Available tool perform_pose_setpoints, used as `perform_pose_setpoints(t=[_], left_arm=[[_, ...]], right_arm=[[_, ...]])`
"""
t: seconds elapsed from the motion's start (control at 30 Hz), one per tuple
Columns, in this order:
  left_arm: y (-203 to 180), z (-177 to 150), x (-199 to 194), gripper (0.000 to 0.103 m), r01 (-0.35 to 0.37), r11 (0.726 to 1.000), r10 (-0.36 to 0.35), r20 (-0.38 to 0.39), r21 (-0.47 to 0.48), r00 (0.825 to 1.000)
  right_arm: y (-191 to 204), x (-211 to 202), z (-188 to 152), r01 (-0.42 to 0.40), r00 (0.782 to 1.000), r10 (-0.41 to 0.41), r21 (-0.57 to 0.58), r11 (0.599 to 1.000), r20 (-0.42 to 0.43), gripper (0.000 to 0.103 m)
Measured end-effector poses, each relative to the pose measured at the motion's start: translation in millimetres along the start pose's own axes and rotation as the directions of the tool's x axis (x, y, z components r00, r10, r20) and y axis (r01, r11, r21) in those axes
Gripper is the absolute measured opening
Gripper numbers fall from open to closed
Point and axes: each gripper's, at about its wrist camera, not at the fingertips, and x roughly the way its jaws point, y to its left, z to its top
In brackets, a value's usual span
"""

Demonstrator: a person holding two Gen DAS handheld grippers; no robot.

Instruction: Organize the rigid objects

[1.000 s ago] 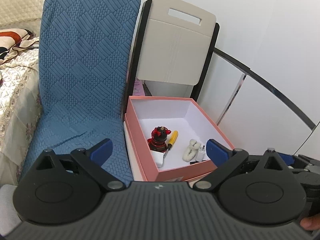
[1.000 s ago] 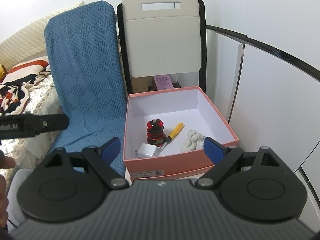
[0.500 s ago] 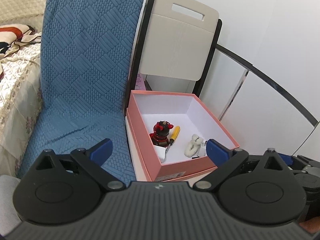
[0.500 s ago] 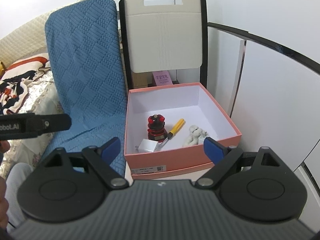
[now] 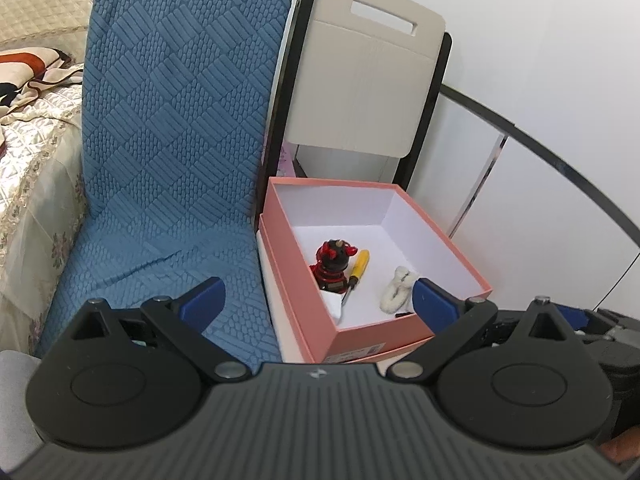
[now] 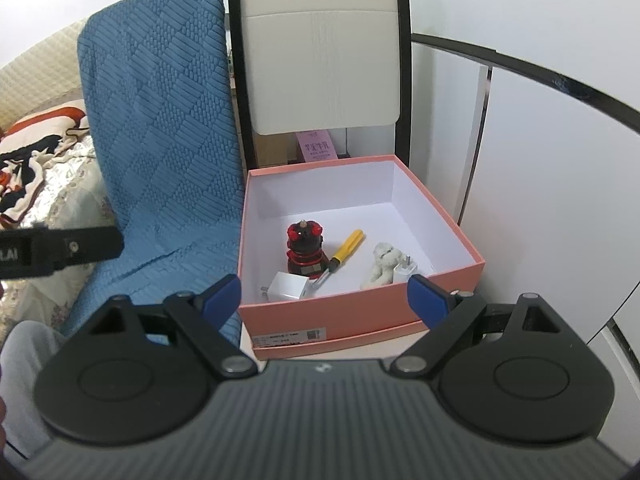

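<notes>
A pink box (image 6: 360,316) with a white inside stands open in front of me; it also shows in the left wrist view (image 5: 376,338). In it are a red and black figure (image 6: 305,246), a yellow-handled screwdriver (image 6: 346,249), a small white plush bear (image 6: 382,262), a white charger cube (image 6: 289,286) and a white plug adapter (image 6: 406,271). The figure (image 5: 334,264), screwdriver (image 5: 356,270) and bear (image 5: 396,289) show in the left wrist view too. My left gripper (image 5: 316,300) and right gripper (image 6: 323,295) are open and empty, held back above the box's near side.
A blue quilted cushion (image 6: 160,128) leans to the left of the box. A beige folding chair (image 6: 324,60) stands behind it. A white wall panel with a black rail (image 6: 540,160) is on the right. A bed with patterned covers (image 5: 28,120) lies far left.
Both grippers have drawn back and up a little from the box, so more of its front wall shows. Both stay open and empty. The objects in the box have not moved.
</notes>
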Motion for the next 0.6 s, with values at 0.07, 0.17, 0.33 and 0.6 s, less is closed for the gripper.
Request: perform_pose_setpoints(t=[0.07, 0.17, 0.33, 0.6], left_arm=[[2.0, -1.6, 3.3, 0.101, -0.001, 1.0, 0.001, -0.008, -0.009, 1.0], [1.8, -4.3, 8.9, 0.101, 0.0, 1.0, 0.0, -0.022, -0.005, 1.0], [2.8, -7.7, 17.4, 0.101, 0.008, 1.0, -0.008, -0.032, -0.005, 0.999], [16.2, -2.1, 27.2, 0.101, -0.014, 1.0, 0.013, -0.039, -0.017, 0.999]], right_arm=[[1.0, 3.7, -1.3, -0.005, 1.0, 0.005, 0.009, 1.0, -0.01, 0.091], [1.7, 5.4, -1.4, -0.019, 1.0, 0.02, 0.018, 1.0, -0.017, 0.091], [1.5, 12.3, -1.6, -0.012, 0.999, 0.013, 0.031, 0.999, -0.03, 0.091], [1.4, 22.9, -3.9, -0.012, 0.999, 0.013, 0.035, 0.999, -0.051, 0.091]])
